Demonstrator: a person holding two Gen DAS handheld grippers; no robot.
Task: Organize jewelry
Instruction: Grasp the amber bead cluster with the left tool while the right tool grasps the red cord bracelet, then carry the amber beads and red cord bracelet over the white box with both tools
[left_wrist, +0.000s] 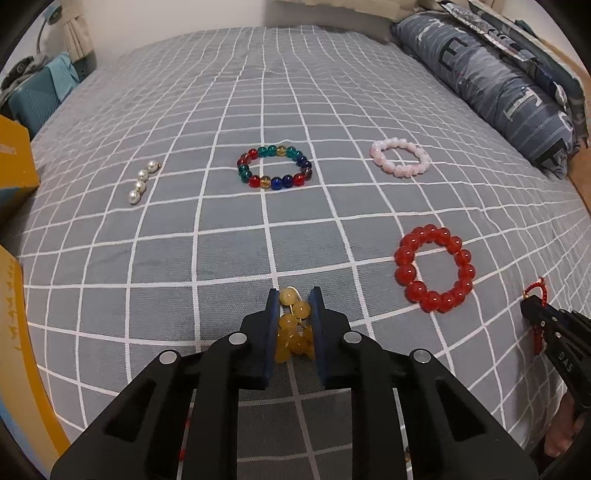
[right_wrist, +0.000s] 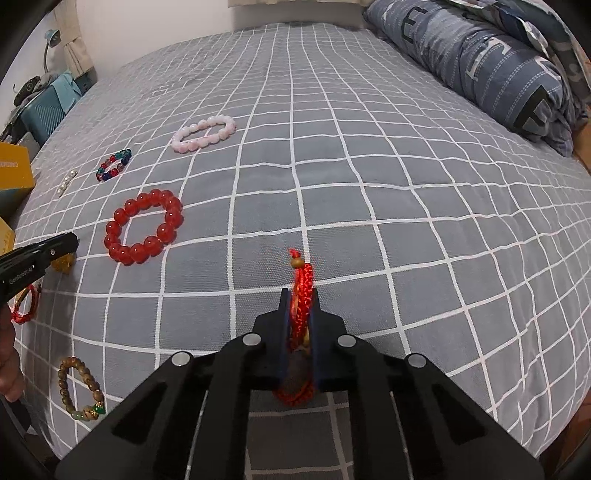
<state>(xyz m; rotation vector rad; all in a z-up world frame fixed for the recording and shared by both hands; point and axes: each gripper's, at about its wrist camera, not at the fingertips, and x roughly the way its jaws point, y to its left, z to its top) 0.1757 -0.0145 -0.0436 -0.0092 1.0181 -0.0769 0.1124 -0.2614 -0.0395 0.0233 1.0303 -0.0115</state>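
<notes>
My left gripper (left_wrist: 294, 295) is shut on a yellow bead bracelet (left_wrist: 293, 330), held just above the grey checked bedspread (left_wrist: 221, 240). My right gripper (right_wrist: 298, 293) is shut on a red braided cord bracelet (right_wrist: 302, 299) with a wooden bead. On the bed lie a red bead bracelet (left_wrist: 434, 268) (right_wrist: 144, 226), a multicolour bead bracelet (left_wrist: 275, 167) (right_wrist: 113, 165), a pink bead bracelet (left_wrist: 400, 157) (right_wrist: 204, 133) and a short pearl strand (left_wrist: 142, 182) (right_wrist: 66, 182). The right gripper also shows at the right edge of the left wrist view (left_wrist: 532, 306).
A brown bead bracelet with a green charm (right_wrist: 79, 393) and another red cord bracelet (right_wrist: 26, 304) lie near the bed's near left edge. Yellow boxes (left_wrist: 14, 155) stand at the left. A folded blue quilt (left_wrist: 491, 85) lies at the far right.
</notes>
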